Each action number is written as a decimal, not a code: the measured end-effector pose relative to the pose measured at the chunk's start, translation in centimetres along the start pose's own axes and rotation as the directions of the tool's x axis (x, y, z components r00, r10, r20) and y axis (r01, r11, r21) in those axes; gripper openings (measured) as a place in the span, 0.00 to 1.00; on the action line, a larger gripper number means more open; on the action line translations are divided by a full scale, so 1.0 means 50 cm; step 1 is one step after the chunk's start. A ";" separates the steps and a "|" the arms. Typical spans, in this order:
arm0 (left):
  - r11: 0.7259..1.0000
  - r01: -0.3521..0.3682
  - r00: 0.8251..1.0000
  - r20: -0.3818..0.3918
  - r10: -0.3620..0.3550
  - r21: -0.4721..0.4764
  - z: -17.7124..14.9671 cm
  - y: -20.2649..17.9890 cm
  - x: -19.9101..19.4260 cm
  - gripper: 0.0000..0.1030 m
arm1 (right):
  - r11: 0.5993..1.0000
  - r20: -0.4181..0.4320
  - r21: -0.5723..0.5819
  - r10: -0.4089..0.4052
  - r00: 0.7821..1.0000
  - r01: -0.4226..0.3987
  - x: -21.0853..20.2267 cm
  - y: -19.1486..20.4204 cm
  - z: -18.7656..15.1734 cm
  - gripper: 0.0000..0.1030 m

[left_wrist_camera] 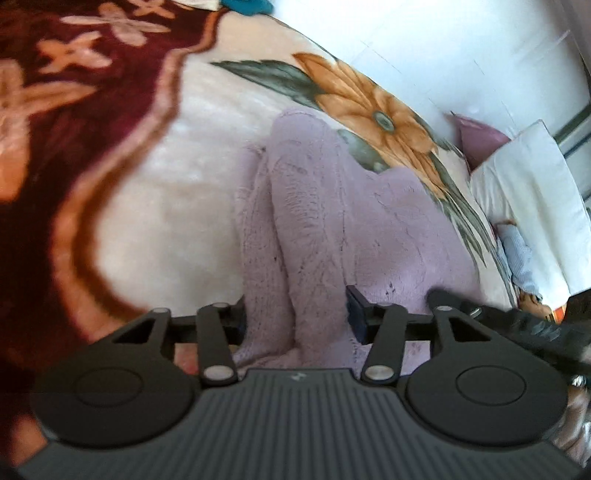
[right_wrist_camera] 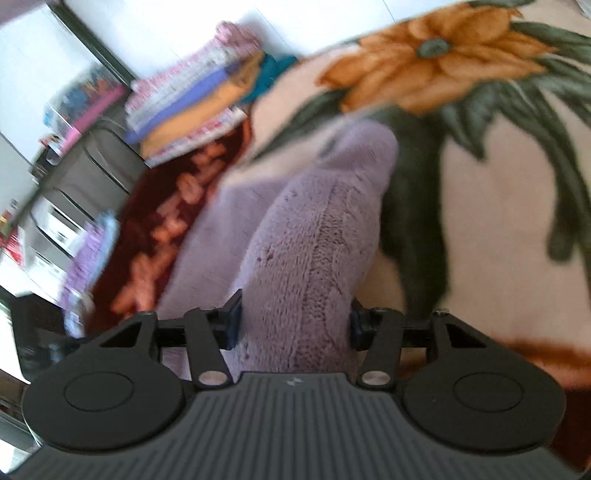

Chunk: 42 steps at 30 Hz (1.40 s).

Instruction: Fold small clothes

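Note:
A small lilac knitted garment (left_wrist_camera: 332, 221) lies on a floral blanket (left_wrist_camera: 166, 177). My left gripper (left_wrist_camera: 295, 317) is shut on a bunched fold of it, the knit filling the gap between the fingers. In the right wrist view the same lilac garment (right_wrist_camera: 317, 229) rises as a thick fold from between my right gripper's (right_wrist_camera: 293, 325) fingers, which are shut on it above the blanket (right_wrist_camera: 498, 221). The other gripper's black finger (left_wrist_camera: 517, 317) shows at the right of the left wrist view, touching the garment.
A stack of folded clothes (right_wrist_camera: 195, 107) sits at the far end of the blanket. White and mauve pillows (left_wrist_camera: 528, 206) lie beyond the blanket's edge. Shelves and furniture (right_wrist_camera: 55, 184) stand past the bed. A teal cloth (left_wrist_camera: 247, 5) lies at the top.

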<state>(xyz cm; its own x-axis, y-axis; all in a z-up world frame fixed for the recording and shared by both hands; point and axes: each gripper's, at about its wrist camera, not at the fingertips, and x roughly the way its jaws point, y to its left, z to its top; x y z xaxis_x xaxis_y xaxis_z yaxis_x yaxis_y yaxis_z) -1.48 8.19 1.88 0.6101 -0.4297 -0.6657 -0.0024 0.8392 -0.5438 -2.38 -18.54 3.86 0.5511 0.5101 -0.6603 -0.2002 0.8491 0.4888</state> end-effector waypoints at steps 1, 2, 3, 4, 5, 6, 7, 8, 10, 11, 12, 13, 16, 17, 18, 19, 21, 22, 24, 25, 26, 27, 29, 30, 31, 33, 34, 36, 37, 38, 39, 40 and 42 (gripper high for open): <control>1.000 0.003 1.000 0.007 -0.003 -0.005 -0.003 0.003 -0.007 0.52 | 1.000 0.005 -0.008 -0.017 1.000 0.017 0.006 -0.006 -0.011 0.61; 1.000 -0.003 1.000 0.013 0.003 -0.001 -0.004 0.003 -0.014 0.52 | 1.000 0.017 -0.016 -0.017 1.000 0.018 0.007 -0.012 -0.021 0.63; 1.000 -0.014 1.000 0.021 0.014 0.013 -0.005 -0.001 -0.021 0.52 | 1.000 0.029 -0.021 -0.014 0.999 0.015 0.005 -0.013 -0.027 0.64; 0.999 -0.026 0.999 0.027 0.025 0.031 -0.004 -0.006 -0.027 0.52 | 1.000 0.038 -0.020 -0.012 0.999 0.013 -0.001 -0.015 -0.032 0.65; 0.998 -0.044 0.998 0.035 0.042 0.055 -0.005 -0.014 -0.035 0.52 | 1.000 0.044 -0.021 -0.015 0.999 0.016 -0.010 -0.014 -0.037 0.65; 0.995 -0.061 0.997 0.045 0.058 0.078 -0.007 -0.021 -0.043 0.51 | 0.999 0.050 -0.024 -0.022 0.998 0.023 -0.019 -0.012 -0.040 0.66; 0.991 -0.079 0.996 0.056 0.074 0.105 -0.010 -0.030 -0.050 0.50 | 0.999 0.060 -0.031 -0.030 0.998 0.032 -0.030 -0.008 -0.043 0.66; 0.987 -0.097 0.994 0.065 0.089 0.125 -0.015 -0.037 -0.055 0.50 | 0.999 0.072 -0.037 -0.036 0.997 0.039 -0.042 -0.005 -0.047 0.66; 0.977 -0.130 0.989 0.087 0.117 0.168 -0.027 -0.046 -0.062 0.52 | 0.997 0.109 -0.057 -0.052 0.993 0.059 -0.073 0.004 -0.064 0.66; 0.970 -0.152 0.986 0.096 0.136 0.188 -0.030 -0.049 -0.056 0.52 | 0.995 0.127 -0.068 -0.062 0.990 0.071 -0.083 0.008 -0.067 0.66; 0.965 -0.167 0.984 0.101 0.149 0.201 -0.033 -0.049 -0.050 0.54 | 0.993 0.141 -0.084 -0.073 0.987 0.086 -0.090 0.011 -0.073 0.66; 0.963 -0.174 0.983 0.100 0.157 0.204 -0.036 -0.048 -0.046 0.55 | 0.989 0.150 -0.106 -0.087 0.985 0.104 -0.094 0.015 -0.081 0.66; 0.967 -0.165 0.984 0.103 0.147 0.193 -0.041 -0.043 -0.037 0.56 | 0.977 0.134 -0.157 -0.123 0.983 0.144 -0.074 0.017 -0.098 0.66; 0.967 -0.167 0.983 0.106 0.149 0.194 -0.042 -0.042 -0.036 0.57 | 0.977 0.127 -0.153 -0.133 0.983 0.152 -0.063 0.014 -0.101 0.66; 0.965 -0.176 0.981 0.111 0.157 0.194 -0.043 -0.043 -0.036 0.61 | 0.978 0.127 -0.145 -0.131 0.983 0.149 -0.057 0.010 -0.104 0.67; 0.963 -0.187 0.979 0.116 0.167 0.192 -0.044 -0.042 -0.038 0.63 | 0.981 0.129 -0.131 -0.125 0.984 0.141 -0.054 0.007 -0.105 0.68; 0.965 -0.185 0.979 0.119 0.165 0.184 -0.047 -0.044 -0.048 0.63 | 0.987 0.132 -0.098 -0.116 0.984 0.130 -0.058 0.004 -0.106 0.69; 0.966 -0.185 0.979 0.121 0.165 0.183 -0.049 -0.047 -0.056 0.61 | 0.987 0.139 -0.098 -0.116 0.984 0.130 -0.062 0.006 -0.107 0.70; 0.963 -0.191 0.977 0.129 0.168 0.192 -0.057 -0.055 -0.072 0.60 | 0.982 0.159 -0.118 -0.128 0.979 0.148 -0.078 0.017 -0.114 0.71; 0.960 -0.198 0.976 0.135 0.173 0.198 -0.063 -0.061 -0.082 0.61 | 0.979 0.168 -0.130 -0.135 0.977 0.158 -0.086 0.024 -0.117 0.73; 0.958 -0.204 0.974 0.139 0.178 0.203 -0.070 -0.066 -0.090 0.62 | 0.976 0.178 -0.141 -0.141 0.974 0.167 -0.094 0.030 -0.122 0.74; 0.955 -0.211 0.972 0.144 0.183 0.208 -0.076 -0.072 -0.098 0.67 | 0.973 0.189 -0.151 -0.146 0.971 0.176 -0.104 0.036 -0.129 0.76; 0.950 -0.224 0.968 0.162 0.192 0.219 -0.093 -0.084 -0.113 0.73 | 0.969 0.199 -0.166 -0.148 0.969 0.182 -0.123 0.047 -0.141 0.83; 0.947 -0.230 0.966 0.167 0.195 0.224 -0.101 -0.089 -0.118 0.73 | 0.968 0.200 -0.171 -0.150 0.968 0.185 -0.130 0.053 -0.148 0.85; 0.944 -0.235 0.966 0.166 0.200 0.232 -0.109 -0.096 -0.121 0.74 | 0.967 0.198 -0.176 -0.149 0.969 0.185 -0.137 0.058 -0.155 0.88; 0.939 -0.246 0.964 0.158 0.212 0.241 -0.125 -0.105 -0.124 0.74 | 0.966 0.197 -0.182 -0.146 0.970 0.182 -0.150 0.066 -0.171 0.93; 0.938 -0.250 0.964 0.153 0.217 0.241 -0.133 -0.110 -0.123 0.75 | 0.966 0.197 -0.184 -0.146 0.970 0.183 -0.155 0.071 -0.181 0.96; 0.936 -0.260 0.963 0.138 0.232 0.237 -0.148 -0.114 -0.115 0.79 | 0.962 0.192 -0.194 -0.153 0.969 0.190 -0.159 0.077 -0.199 0.98; 0.934 -0.266 0.961 0.134 0.240 0.237 -0.157 -0.116 -0.110 0.80 | 0.960 0.191 -0.202 -0.157 0.969 0.196 -0.158 0.079 -0.208 0.99; 0.932 -0.272 0.960 0.134 0.245 0.241 -0.164 -0.116 -0.104 0.80 | 0.956 0.187 -0.208 -0.166 0.968 0.204 -0.154 0.080 -0.217 0.99; 0.928 -0.280 0.958 0.132 0.254 0.246 -0.171 -0.116 -0.098 0.80 | 0.953 0.183 -0.214 -0.176 0.967 0.214 -0.148 0.080 -0.225 1.00; 0.924 -0.291 0.955 0.128 0.266 0.247 -0.176 -0.116 -0.091 0.80 | 0.950 0.177 -0.219 -0.188 0.966 0.225 -0.141 0.079 -0.232 1.00; 0.916 -0.317 0.948 0.122 0.295 0.247 -0.186 -0.115 -0.075 0.80 | 0.943 0.162 -0.222 -0.215 0.963 0.248 -0.124 0.076 -0.243 1.00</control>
<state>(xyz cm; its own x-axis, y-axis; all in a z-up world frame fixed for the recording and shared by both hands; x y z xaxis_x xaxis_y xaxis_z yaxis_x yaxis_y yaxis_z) -11.14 1.89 2.75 0.6745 -0.1186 -0.7287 -0.0001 0.9870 -0.1608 -16.41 -16.83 2.86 0.7050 0.2864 -0.6488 -0.2323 0.9576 0.1703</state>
